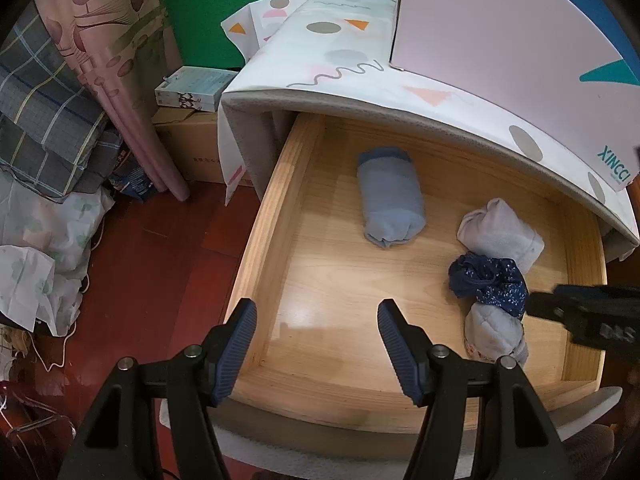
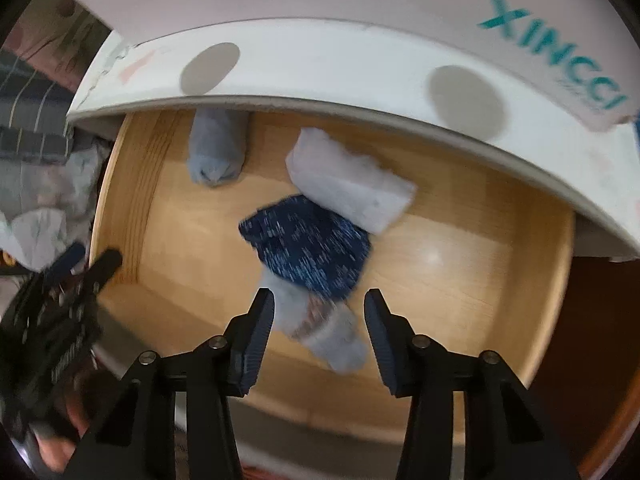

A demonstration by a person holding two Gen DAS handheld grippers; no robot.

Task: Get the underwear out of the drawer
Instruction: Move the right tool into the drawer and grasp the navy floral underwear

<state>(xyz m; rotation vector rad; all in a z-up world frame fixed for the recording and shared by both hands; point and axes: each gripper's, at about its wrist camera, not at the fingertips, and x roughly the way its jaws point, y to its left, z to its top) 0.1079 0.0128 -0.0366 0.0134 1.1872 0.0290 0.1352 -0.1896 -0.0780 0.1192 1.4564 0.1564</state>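
Note:
The wooden drawer (image 1: 276, 216) stands pulled open (image 2: 136, 216). Inside lie a rolled light-blue garment (image 1: 390, 200) (image 2: 216, 148), a pale grey folded one (image 1: 500, 232) (image 2: 352, 188), a dark blue speckled underwear (image 1: 488, 280) (image 2: 308, 248) and a light-blue quilted piece (image 1: 494, 334) (image 2: 336, 340). My left gripper (image 1: 316, 328) is open and empty above the drawer's front left. My right gripper (image 2: 318, 320) is open, just above the dark blue underwear and quilted piece; it enters the left wrist view from the right (image 1: 536, 308).
A patterned white cloth covers the cabinet top (image 1: 360, 64) with a pink XINCCI box (image 1: 520, 32) on it. Left of the drawer are a curtain (image 1: 120, 60), cardboard boxes (image 1: 192, 148), piled bedding (image 1: 48, 120) and red floor (image 1: 160, 260).

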